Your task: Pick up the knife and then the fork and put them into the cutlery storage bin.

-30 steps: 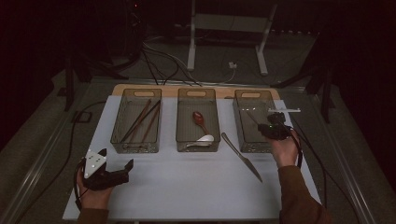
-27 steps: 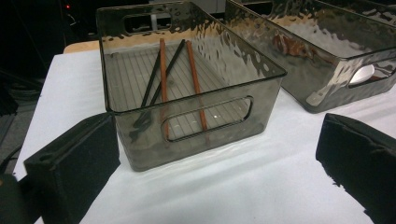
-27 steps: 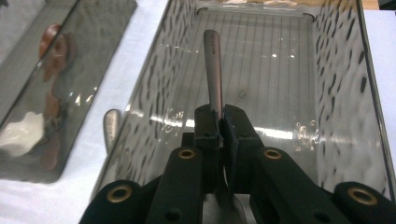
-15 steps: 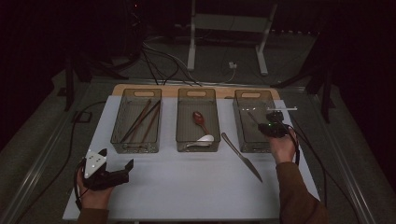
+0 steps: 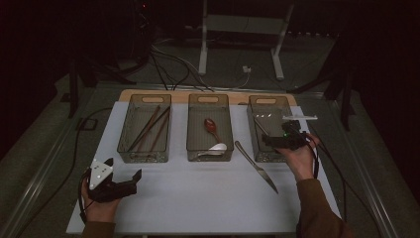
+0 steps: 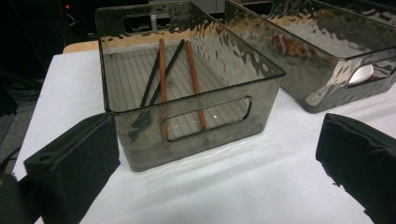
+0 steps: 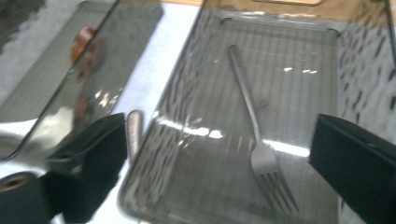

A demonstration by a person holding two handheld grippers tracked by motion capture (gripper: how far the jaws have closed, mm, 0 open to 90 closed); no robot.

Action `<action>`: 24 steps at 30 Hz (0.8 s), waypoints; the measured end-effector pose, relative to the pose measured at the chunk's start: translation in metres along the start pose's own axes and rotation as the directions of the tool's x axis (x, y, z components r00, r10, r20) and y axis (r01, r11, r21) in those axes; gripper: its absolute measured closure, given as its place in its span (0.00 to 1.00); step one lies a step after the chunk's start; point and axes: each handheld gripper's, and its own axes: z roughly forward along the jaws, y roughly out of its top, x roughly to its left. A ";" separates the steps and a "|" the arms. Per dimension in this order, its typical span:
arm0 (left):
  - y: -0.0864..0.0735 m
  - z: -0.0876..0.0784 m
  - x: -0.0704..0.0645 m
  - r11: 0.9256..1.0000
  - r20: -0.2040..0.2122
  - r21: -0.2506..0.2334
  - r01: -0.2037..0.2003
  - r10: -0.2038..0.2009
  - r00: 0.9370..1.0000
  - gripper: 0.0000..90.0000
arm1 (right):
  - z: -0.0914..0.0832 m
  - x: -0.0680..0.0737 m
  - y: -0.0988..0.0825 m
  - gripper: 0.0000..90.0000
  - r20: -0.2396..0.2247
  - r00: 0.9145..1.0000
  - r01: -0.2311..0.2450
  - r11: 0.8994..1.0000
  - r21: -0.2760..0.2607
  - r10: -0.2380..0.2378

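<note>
R tool [image 5: 271, 140] over bin [image 5: 268, 102], jaws apart

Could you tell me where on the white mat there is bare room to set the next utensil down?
Bare mat lies in front of the three bins, between the left claw and the knife. The gaps between bins are narrow; the right one holds the knife handle.

room: dark | floor [image 5: 317, 74]: grey, cables [image 5: 168, 62] | white stand legs [image 5: 240, 37] behind table [image 5: 198, 208]
</note>
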 end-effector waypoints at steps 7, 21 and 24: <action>0.000 0.000 0.000 1.000 0.002 0.001 0.000 0.000 1.000 0.01 | -0.012 0.012 -0.004 0.01 -0.052 0.997 0.048 0.999 -0.011 -0.049; 0.000 0.000 0.000 1.000 0.001 0.002 0.000 0.000 1.000 0.01 | -0.025 0.039 -0.025 0.01 -0.135 0.983 0.125 0.992 -0.020 -0.127; 0.000 0.000 0.000 1.000 0.001 0.003 -0.001 0.001 1.000 0.01 | -0.028 0.043 -0.030 0.02 -0.153 0.979 0.133 0.991 -0.026 -0.135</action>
